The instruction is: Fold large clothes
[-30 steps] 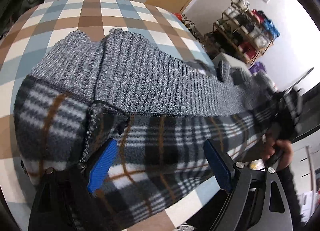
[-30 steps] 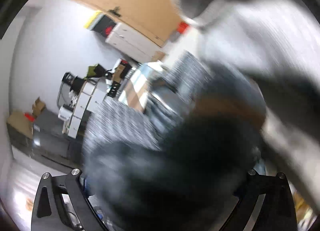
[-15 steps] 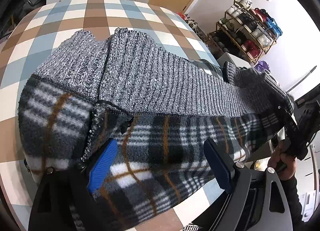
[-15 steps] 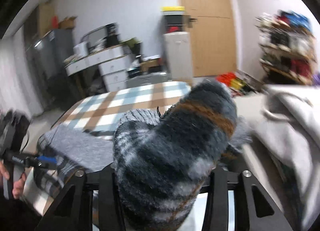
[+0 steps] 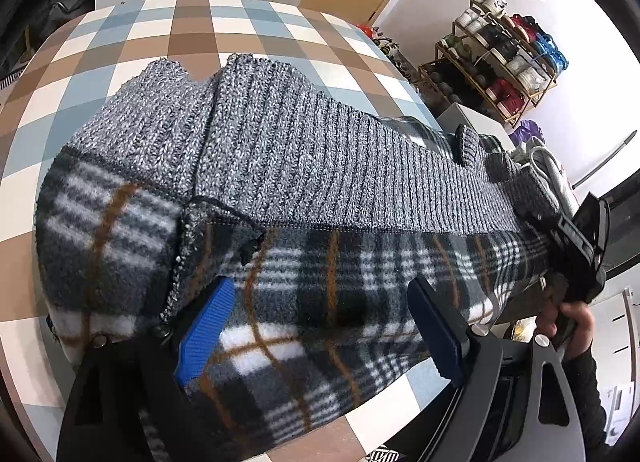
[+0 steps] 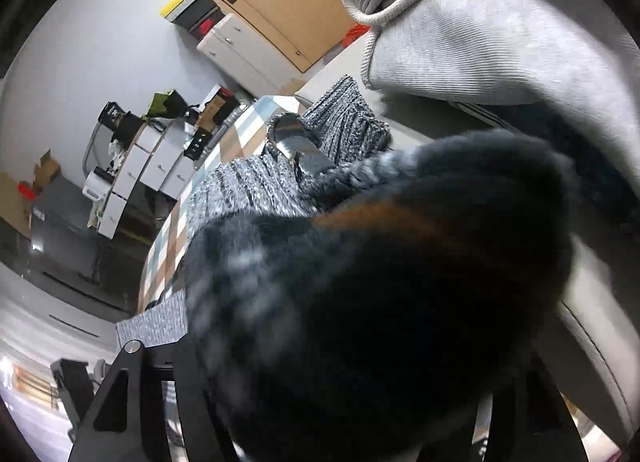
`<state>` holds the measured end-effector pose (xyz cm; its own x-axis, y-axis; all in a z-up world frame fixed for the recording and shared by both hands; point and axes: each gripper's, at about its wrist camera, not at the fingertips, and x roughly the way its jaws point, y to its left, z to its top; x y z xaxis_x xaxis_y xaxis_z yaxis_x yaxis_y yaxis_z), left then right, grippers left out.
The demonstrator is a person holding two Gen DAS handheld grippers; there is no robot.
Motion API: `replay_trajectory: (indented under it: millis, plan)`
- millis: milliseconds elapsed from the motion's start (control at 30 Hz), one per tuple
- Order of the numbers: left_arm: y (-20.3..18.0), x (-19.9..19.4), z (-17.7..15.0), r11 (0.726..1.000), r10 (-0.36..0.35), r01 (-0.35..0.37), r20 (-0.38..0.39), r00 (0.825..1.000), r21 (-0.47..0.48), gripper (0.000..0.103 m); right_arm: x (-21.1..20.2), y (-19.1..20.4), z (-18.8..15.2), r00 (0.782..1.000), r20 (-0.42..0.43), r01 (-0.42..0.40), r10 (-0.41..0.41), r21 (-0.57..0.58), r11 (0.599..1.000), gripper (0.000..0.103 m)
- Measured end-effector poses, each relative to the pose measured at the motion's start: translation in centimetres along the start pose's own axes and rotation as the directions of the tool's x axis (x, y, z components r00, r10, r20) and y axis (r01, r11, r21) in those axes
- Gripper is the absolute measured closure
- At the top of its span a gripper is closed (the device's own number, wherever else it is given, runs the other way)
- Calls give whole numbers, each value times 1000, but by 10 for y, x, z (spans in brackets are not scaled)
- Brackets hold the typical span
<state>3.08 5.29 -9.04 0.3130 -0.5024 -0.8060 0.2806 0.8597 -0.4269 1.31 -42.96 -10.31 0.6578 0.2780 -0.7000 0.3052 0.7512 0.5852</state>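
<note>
Right gripper lowered, garment edge-gripped.

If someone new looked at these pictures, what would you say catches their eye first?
Most likely the big garment, grey knit on top and plaid fleece below, stretched across the checked table. The left gripper stands open over its near plaid edge, while the right gripper grips the far end. In the right wrist view a bunched plaid fold fills the frame, with a pale grey hoodie just above.
</note>
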Motion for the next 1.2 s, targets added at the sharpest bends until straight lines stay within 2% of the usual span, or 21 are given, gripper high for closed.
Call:
replay_trajectory:
  millis: [67, 133, 167, 200, 300, 467, 600, 667, 767, 833, 900, 1000, 1033, 1067, 1100, 1133, 1167, 1200]
  plan:
    - [-1, 0, 0, 1000, 1, -1, -3, 1000, 7, 18, 0, 0, 6, 999, 34, -11, 11, 12, 1000, 31]
    - [0, -1, 0, 1000, -7, 7, -9, 1000, 6, 18, -1, -6, 8, 997, 72, -36, 34, 22, 999, 38]
    - [2, -3, 1, 1000, -20, 20, -10, 1000, -4, 18, -1, -4, 8, 995, 88, -39, 37, 21, 999, 57]
    - [5, -6, 1, 999, -32, 32, -10, 999, -18, 18, -2, -4, 8, 994, 104, -28, 26, 13, 1000, 71]
    - [12, -16, 1, 998, -31, 31, 1, 1000, -49, 18, -8, -6, 3, 992, 126, -16, 17, -5, 1000, 81]
    - [28, -29, 1, 992, -63, 65, 18, 998, -104, 18, -25, 18, 4, 983, 176, 71, -46, -138, 988, 84]
    - [30, -28, 2, 990, -66, 66, 10, 998, -127, 18, -38, 53, 10, 976, 198, 145, -91, -278, 950, 84]
    - [26, -25, 1, 992, -42, 41, -2, 999, -118, 18, -40, 73, 12, 972, 205, 179, -115, -327, 928, 84]
    - [22, -17, 0, 995, -17, 13, -43, 999, -99, 18, -43, 121, 11, 963, 244, 207, -111, -418, 885, 85]
    - [26, -19, 0, 992, -44, 38, -50, 998, -120, 18, -48, 180, -6, 956, 289, 209, -55, -535, 818, 85]
    - [37, -35, 0, 979, -106, 99, -31, 994, -177, 18, -48, 232, -37, 950, 313, 227, -14, -658, 718, 85]
    - [58, -76, -5, 970, -106, 117, 65, 992, -212, 18, -24, 296, -114, 949, 314, 268, 13, -831, 486, 85]
    - [63, -86, -7, 970, -102, 118, 87, 991, -213, 18, -7, 310, -148, 957, 288, 270, -10, -883, 385, 85]
    - [73, -99, -9, 969, -92, 115, 111, 990, -219, 18, 5, 316, -168, 961, 273, 268, -30, -905, 330, 85]
    - [83, -107, -12, 966, -92, 119, 123, 988, -230, 18, 24, 321, -199, 966, 252, 258, -55, -931, 257, 85]
    - [93, -112, -13, 961, -95, 125, 130, 987, -247, 18, 36, 323, -219, 967, 245, 253, -64, -944, 210, 84]
    - [104, -115, -16, 952, -93, 129, 137, 986, -278, 18, 53, 322, -246, 965, 252, 259, -71, -956, 140, 84]
    - [116, -115, -19, 938, -90, 131, 138, 986, -322, 18, 62, 320, -262, 966, 252, 257, -66, -961, 103, 84]
